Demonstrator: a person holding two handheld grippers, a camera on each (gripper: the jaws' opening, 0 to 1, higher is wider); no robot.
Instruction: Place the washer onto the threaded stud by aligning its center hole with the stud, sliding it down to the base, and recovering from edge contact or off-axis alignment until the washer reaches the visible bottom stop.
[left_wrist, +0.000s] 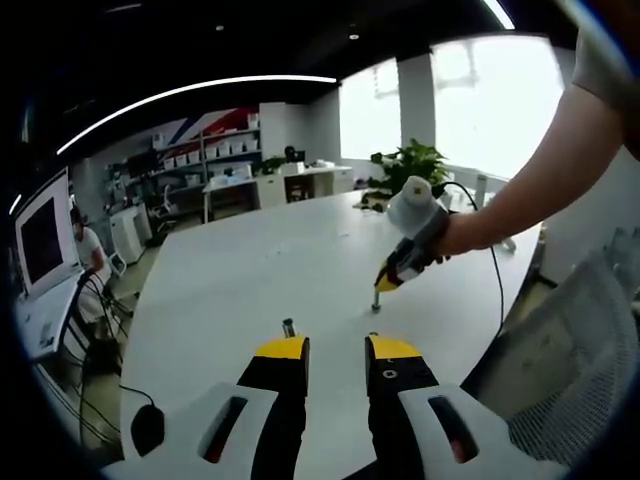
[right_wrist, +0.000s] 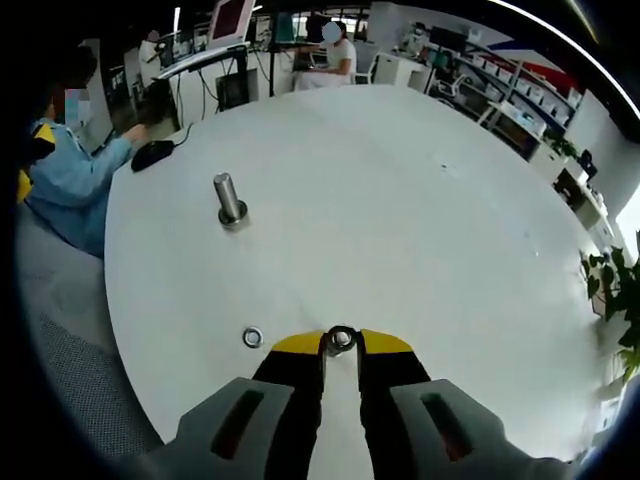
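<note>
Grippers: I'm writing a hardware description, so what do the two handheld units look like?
The left gripper and the right gripper both have black jaws capped in yellow on pale grey bodies with dark oval slots. In the left gripper view, the right one carries a white cylindrical housing; a short grey sleeve shows.

No readable text, labels, brands or numbers appear in either the left gripper view or the right gripper view. The boxes on the far shelves (left_wrist: 205, 150) and the monitor screen (left_wrist: 42, 240) are too small and blurred to read (shapes only, no letters).
</note>
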